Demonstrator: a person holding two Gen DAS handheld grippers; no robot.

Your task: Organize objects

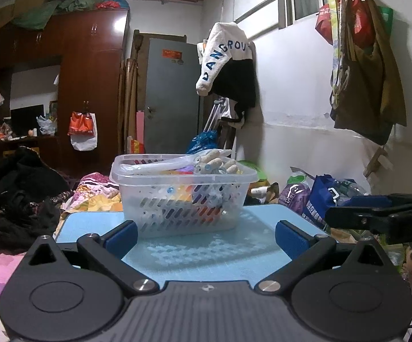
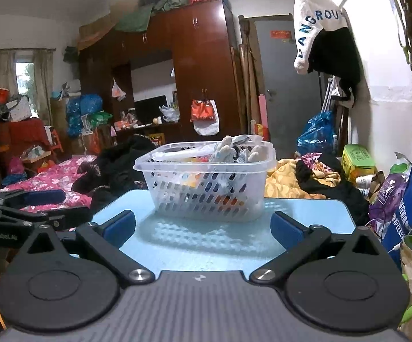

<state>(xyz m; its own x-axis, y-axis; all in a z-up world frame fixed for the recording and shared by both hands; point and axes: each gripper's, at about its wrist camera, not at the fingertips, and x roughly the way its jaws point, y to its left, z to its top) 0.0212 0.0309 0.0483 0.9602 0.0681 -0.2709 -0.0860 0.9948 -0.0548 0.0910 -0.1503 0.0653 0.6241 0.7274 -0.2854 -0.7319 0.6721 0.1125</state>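
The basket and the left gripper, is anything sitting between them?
Nothing: only bare blue tabletop lies between the open left gripper and the clear basket. The left wrist view shows it.

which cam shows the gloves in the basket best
Right wrist view: the gloves stick up above the rim of the basket, fingers separate and clear. In the left wrist view they lie lower behind the rim, bunched together and harder to make out.
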